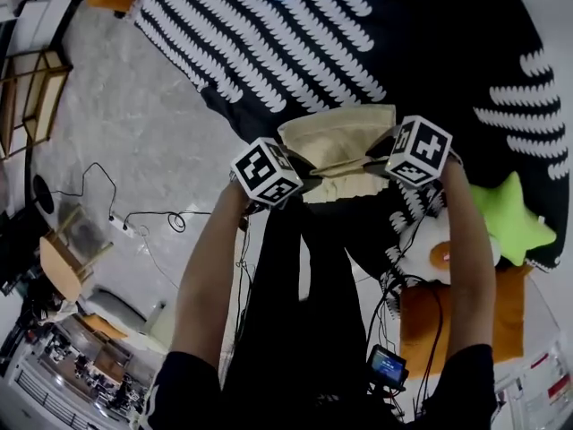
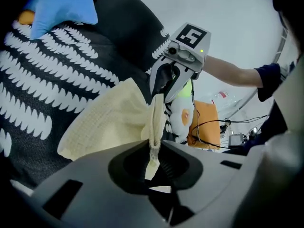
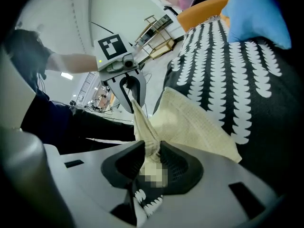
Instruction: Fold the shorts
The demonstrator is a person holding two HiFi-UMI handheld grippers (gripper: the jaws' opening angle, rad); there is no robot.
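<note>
Over the black cover with white scalloped stripes (image 1: 269,43), the cream waffle-weave shorts (image 1: 338,141) are lifted by one edge, with the left gripper (image 2: 153,148) and right gripper (image 3: 152,148) fingers each clenched on a bunched corner. Mid-fold, I'd judge; next, lay that edge over squarely.

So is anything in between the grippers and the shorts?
No. The left gripper and the right gripper each pinch a bunched edge of the cream shorts. Nothing else shows between their jaws.
</note>
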